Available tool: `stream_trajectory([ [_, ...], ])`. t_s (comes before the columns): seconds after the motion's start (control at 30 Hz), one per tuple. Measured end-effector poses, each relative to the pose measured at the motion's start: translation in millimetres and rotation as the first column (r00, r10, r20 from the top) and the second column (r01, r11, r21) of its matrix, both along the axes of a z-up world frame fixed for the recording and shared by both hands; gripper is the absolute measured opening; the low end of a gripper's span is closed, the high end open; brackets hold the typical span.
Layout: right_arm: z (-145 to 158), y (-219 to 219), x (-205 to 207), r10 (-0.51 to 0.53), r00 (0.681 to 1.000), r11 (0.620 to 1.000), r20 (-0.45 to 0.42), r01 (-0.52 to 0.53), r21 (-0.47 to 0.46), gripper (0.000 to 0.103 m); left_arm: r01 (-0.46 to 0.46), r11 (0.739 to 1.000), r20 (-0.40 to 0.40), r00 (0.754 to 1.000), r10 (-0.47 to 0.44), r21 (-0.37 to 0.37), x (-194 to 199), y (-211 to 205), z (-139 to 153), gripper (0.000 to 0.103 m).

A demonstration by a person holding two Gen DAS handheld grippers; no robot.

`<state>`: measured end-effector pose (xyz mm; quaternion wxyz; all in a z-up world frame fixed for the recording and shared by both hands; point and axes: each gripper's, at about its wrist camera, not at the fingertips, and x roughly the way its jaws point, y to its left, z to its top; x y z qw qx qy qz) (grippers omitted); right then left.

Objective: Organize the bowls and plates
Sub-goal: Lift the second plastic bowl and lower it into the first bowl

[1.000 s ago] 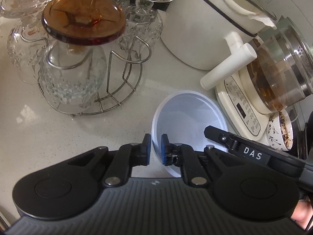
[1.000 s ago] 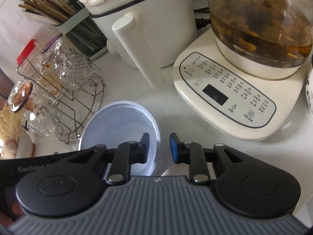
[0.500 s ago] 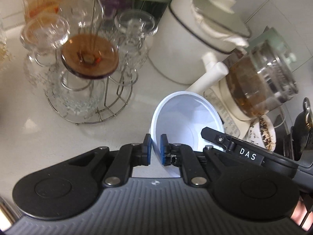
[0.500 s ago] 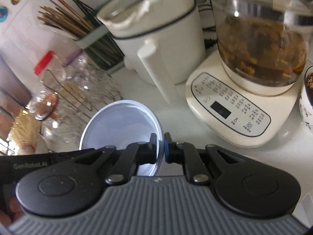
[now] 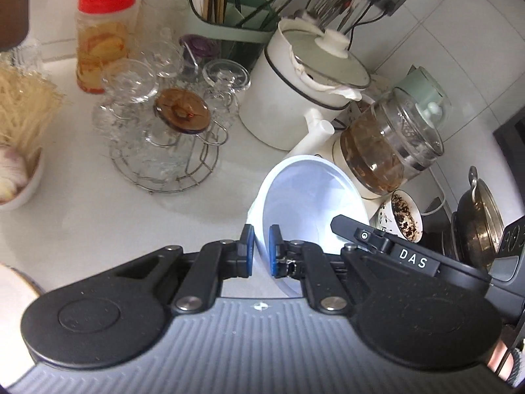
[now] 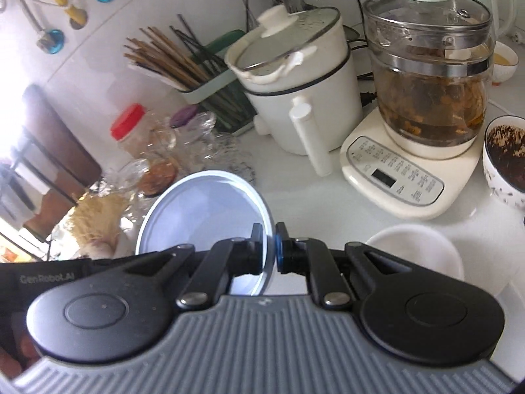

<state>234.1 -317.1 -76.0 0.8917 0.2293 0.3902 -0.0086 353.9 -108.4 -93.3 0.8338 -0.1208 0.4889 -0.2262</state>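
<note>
A white bowl (image 5: 305, 197) hangs tilted above the white counter, held from both sides. My left gripper (image 5: 258, 246) is shut on its left rim. In the right wrist view my right gripper (image 6: 269, 246) is shut on the right rim of the same white bowl (image 6: 203, 210). The black body of the right gripper (image 5: 393, 249) shows past the bowl in the left wrist view. A second white bowl (image 6: 416, 249) sits on the counter just right of my right gripper.
A wire rack of glasses (image 5: 164, 138) stands left of the bowl. Behind are a white pot (image 6: 295, 98), a glass kettle on its base (image 6: 426, 98) and a cutlery holder (image 5: 229, 16). A patterned cup (image 6: 505, 161) stands at the right, a bowl with noodles (image 5: 19, 138) at the left.
Both grippers have risen with the bowl, lifting it off the counter and away from the rack and kettle. The right gripper shut on the rim during the first half second.
</note>
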Motion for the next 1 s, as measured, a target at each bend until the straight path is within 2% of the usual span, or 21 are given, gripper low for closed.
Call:
stream_trajectory([
  [0.37, 15.1, 52.2, -31.3, 0.033, 0.999, 0.999, 0.026, -0.033, 0.006, 0.01, -0.026, 1.0, 0.044, 0.999, 0.026, 0.0, -44.2, 58.2, 18.7, 0.011],
  [0.67, -6.1, 87.9, -36.7, 0.082, 0.996, 0.997, -0.046, -0.082, 0.004, 0.01, -0.074, 0.997, -0.013, 0.997, 0.074, 0.023, -64.1, 97.0, -5.8, 0.011],
  [1.0, -35.8, 106.1, -24.5, 0.123, 0.984, 0.991, -0.132, -0.128, -0.026, 0.012, -0.101, 0.992, -0.081, 0.991, 0.107, 0.08, -59.9, 105.4, -41.0, 0.011],
])
